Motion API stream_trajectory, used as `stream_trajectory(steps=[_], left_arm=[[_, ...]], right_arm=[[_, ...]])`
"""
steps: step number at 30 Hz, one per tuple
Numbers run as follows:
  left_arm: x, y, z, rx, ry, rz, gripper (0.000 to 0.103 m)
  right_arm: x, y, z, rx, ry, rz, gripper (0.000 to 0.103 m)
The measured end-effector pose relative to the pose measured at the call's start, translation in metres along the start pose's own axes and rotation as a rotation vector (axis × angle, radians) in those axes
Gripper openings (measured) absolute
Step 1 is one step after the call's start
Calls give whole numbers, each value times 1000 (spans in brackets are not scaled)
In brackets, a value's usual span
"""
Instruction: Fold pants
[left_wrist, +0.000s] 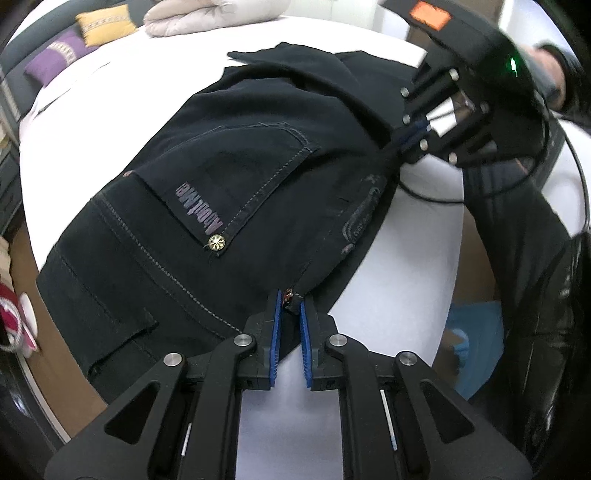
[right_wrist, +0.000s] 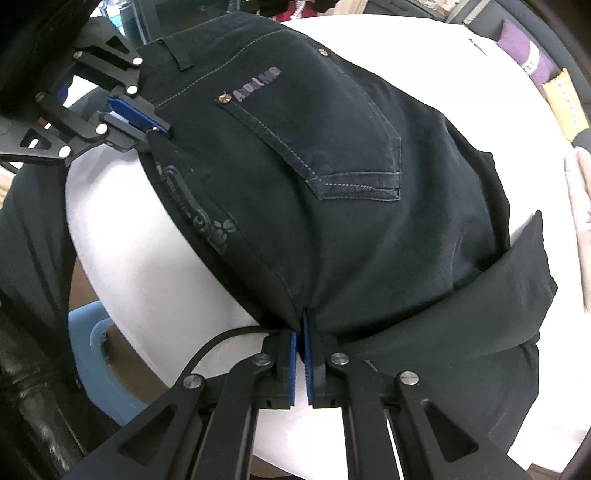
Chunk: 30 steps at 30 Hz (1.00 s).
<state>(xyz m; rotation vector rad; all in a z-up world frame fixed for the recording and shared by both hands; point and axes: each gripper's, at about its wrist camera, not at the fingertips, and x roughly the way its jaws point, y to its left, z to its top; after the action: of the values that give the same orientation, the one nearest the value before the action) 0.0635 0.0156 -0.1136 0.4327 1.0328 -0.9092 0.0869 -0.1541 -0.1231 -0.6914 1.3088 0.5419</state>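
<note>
Left gripper (left_wrist: 291, 301) and right gripper (right_wrist: 303, 319) each pinch one edge of the dark pants (left_wrist: 229, 177), spread ahead of them on the white bed (left_wrist: 399, 266); a fold appears underway, calling next for both edges carried across together.

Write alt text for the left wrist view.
The left gripper pinches the near edge of dark pants on a white bed. The right gripper clamps the same edge farther along.

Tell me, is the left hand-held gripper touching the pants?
Touching. The left wrist view shows the left hand-held gripper pinching the pants edge between its blue pads.
</note>
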Motion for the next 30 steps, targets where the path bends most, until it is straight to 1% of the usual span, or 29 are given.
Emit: stream_trajectory(steps=[5,7,9,11,12,14,15,17,19,21,23,24,28,29,30], left_arm=[[-18,0,-1,-56,-4,13,14],[-31,0,-1,-75,-11,30,14],[-46,-1,1,-103,-50,42,14],[-57,-3,8,-149,-107,38,14],[-56,-3,18,-181,-136,30,14],[-47,-4,32,-228,-161,28,14],[-37,-6,41,-249,-170,22,14],[-14,-9,58,-290,-174,4,14],[13,-11,68,-335,-138,8,14],[45,-11,69,-382,-62,38,14],[50,-9,65,-421,-88,38,14],[50,-9,66,-435,-90,34,14],[51,-10,75,-415,-74,52,14],[51,-12,72,-412,-74,58,14],[51,-12,76,-413,-74,62,14]], right_arm=[[-1,-4,10,52,-28,-46,8],[2,-1,6,73,-38,-59,8],[1,-2,10,98,-48,-67,8],[-3,0,13,120,-55,-80,9],[-3,-1,14,127,-58,-88,9],[-3,5,12,145,-64,-101,9],[-3,12,1,154,-68,-106,9],[-3,17,-4,160,-77,-122,9],[-6,28,-4,164,-85,-136,9],[-5,36,-6,150,-91,-157,9],[-4,44,-10,136,-99,-181,10],[8,47,-20,124,-107,-197,10],[11,65,-23,60,-132,-296,10],[10,70,-24,49,-138,-318,11],[7,73,-25,44,-144,-328,11]])
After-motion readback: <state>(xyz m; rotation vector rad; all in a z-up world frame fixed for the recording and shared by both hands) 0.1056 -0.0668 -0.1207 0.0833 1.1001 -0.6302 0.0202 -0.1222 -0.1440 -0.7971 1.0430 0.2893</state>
